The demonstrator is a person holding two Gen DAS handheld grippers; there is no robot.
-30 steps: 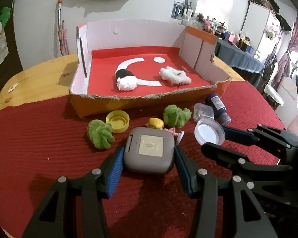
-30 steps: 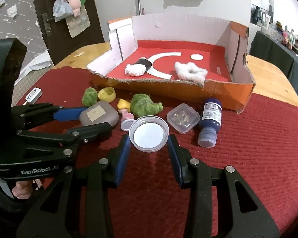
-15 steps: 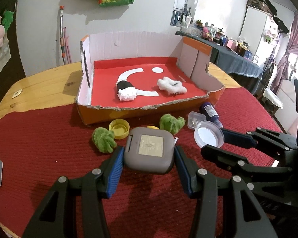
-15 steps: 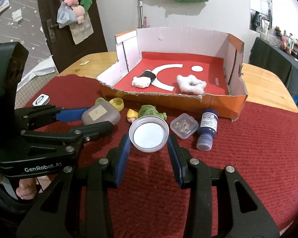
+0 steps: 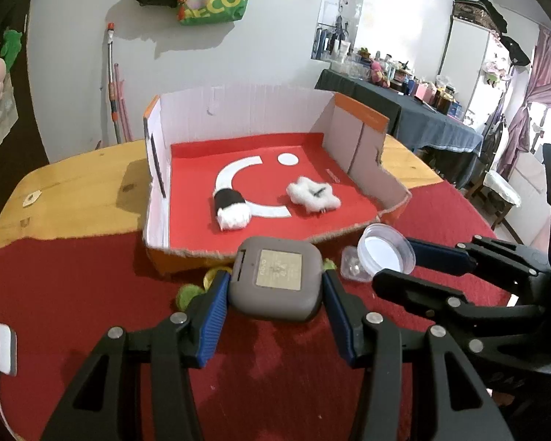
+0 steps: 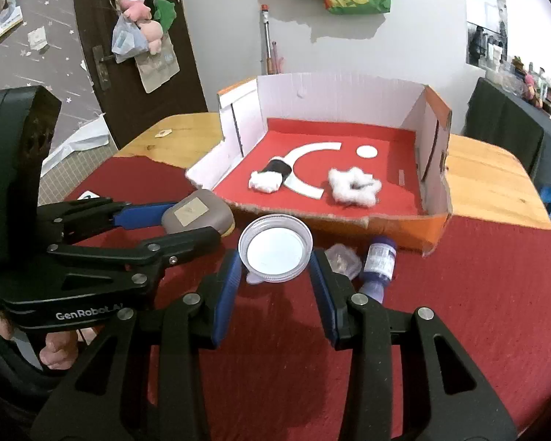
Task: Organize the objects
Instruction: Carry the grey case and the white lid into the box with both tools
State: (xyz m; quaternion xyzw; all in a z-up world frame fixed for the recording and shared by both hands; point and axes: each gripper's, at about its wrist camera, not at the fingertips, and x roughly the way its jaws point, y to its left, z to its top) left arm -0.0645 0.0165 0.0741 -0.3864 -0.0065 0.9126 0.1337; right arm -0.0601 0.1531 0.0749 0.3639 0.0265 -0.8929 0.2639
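Both my hands have lifted their loads off the desk (image 5: 73, 191): left fingers (image 5: 273, 296) clamp the grey case (image 5: 275, 283), right fingers (image 6: 275, 275) pinch the clear lid (image 6: 274, 253). Next, I judge, comes carrying both over the torn front wall into the box (image 6: 433, 161), clear of the cotton (image 6: 354, 185); the bottle (image 6: 380, 261) waits below.

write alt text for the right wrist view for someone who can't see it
The right gripper holds a round clear lid above a red cloth, facing an open cardboard box with two white fluffy items inside. At left, the left gripper holds a grey case.
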